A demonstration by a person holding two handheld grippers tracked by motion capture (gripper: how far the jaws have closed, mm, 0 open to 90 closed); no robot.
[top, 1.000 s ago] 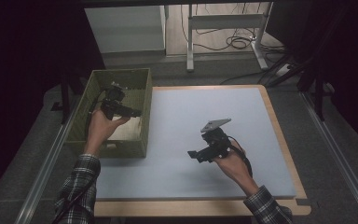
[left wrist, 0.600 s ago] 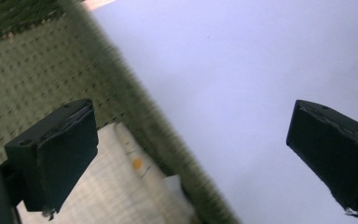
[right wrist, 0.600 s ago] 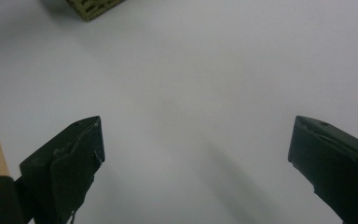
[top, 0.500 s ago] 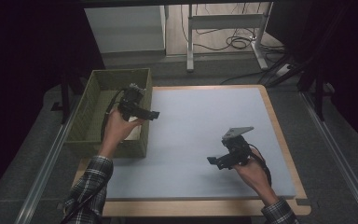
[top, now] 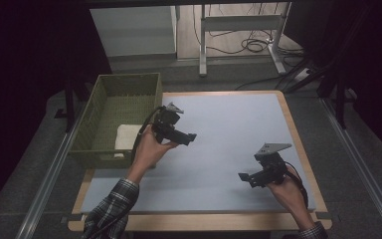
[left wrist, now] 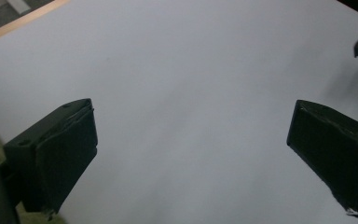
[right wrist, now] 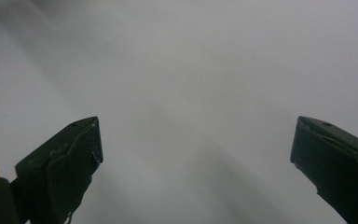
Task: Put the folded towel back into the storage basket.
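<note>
The left gripper point(top: 189, 137) is being held just over the pale mat point(top: 229, 114) on the desk, close beside the right wall of the green woven basket point(top: 97, 107). Its jaws are being kept spread wide, with nothing between them. The right gripper point(top: 244, 177) is being held well apart from it, near the desk's right front corner. Its jaws have just been opening and are standing wide, again around nothing but bare mat.

The white folded cloth point(top: 128, 137) is lying inside the basket, at its near right end, and it is not being touched by either gripper. With the cloth already in the basket, the step in hand is judged to be the parking of both empty grippers over the open mat.

For that to be done well, the left gripper's trailing cable is best being watched, since it is hanging close to the basket's rim and could be snagged on the weave, dragging the basket. Both pairs of jaws are best being kept spread and level above the mat, so that the mat is not being scraped or rucked. The two grippers are best being kept well apart, so that no collision is being risked.
</note>
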